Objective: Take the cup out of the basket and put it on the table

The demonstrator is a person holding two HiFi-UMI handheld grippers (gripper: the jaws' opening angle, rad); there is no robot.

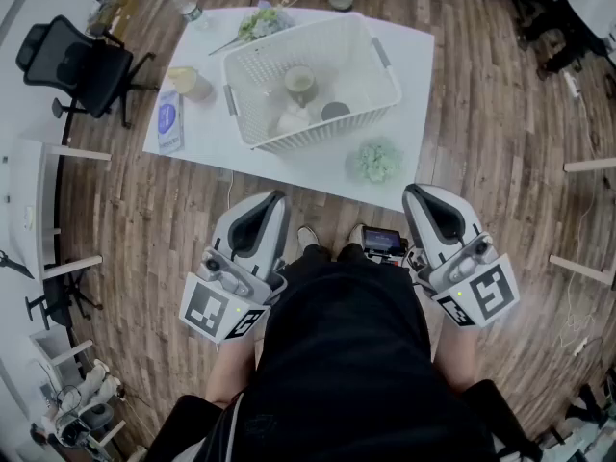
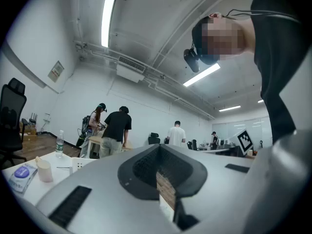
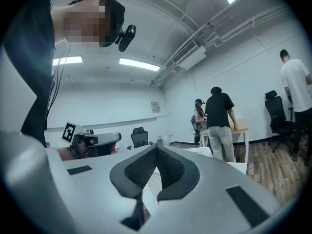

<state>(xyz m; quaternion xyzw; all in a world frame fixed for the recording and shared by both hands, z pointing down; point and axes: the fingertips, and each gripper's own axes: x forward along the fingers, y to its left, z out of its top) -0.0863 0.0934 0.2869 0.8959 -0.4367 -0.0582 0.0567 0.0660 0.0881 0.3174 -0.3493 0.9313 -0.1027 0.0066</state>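
A white mesh basket [image 1: 375,61] stands on the white table [image 1: 414,114]. Inside it a pale cup [image 1: 300,84] stands upright, with a white item [image 1: 293,119] and a dark round item [image 1: 335,111] beside it. Both grippers are held level close to my body, short of the table's near edge. My left gripper [image 1: 278,197] is shut with nothing between its jaws; in the left gripper view [image 2: 159,148] the tips meet. The right gripper [image 1: 412,192] is also shut and empty [image 3: 155,148]; a bit of the basket [image 3: 207,151] shows past it.
On the table's left lie a blue and white pack [image 1: 168,121], a beige tumbler [image 1: 191,83] and a water bottle [image 1: 186,6]. Green bunches sit at the front [image 1: 375,160] and back [image 1: 262,22]. A black office chair [image 1: 77,61] stands left. Several people stand in the background.
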